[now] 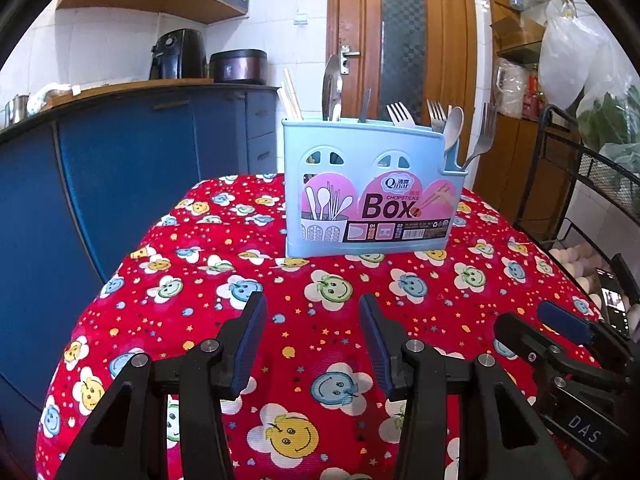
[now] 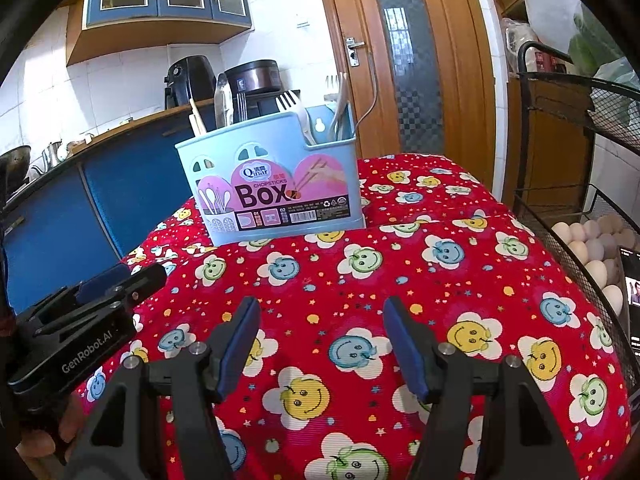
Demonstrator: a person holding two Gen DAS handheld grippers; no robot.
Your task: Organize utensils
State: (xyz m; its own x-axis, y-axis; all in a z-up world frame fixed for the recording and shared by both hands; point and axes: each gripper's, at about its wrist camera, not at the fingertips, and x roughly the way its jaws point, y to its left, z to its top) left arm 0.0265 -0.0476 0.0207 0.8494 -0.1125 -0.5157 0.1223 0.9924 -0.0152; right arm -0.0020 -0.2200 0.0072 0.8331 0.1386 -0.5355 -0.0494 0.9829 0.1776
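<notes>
Utensil box loaded; both tongs empty over the cloth-covered counter.

Item: pale blue chopsticks box [image 1: 366, 184], upright near the far edge of the counter [image 1: 224, 312] under its red smiley-flower cloth. Contents standing in it: chopsticks [image 1: 291, 98] at the left end, a large steel utensil [image 1: 332, 90] beside them, forks [image 1: 400, 115] toward the middle and right, a spoon [image 1: 455, 126] in the low end compartment. No loose utensils lie on the visible cloth, so the sorting looks finished or nearly so; whether each piece sits in its proper compartment cannot be told. Left tongs [image 1: 313, 344]: jaws apart, nothing between them, well short of the box. Right tongs [image 2: 322, 346]: jaws apart, likewise empty, hovering over bare cloth.
</notes>
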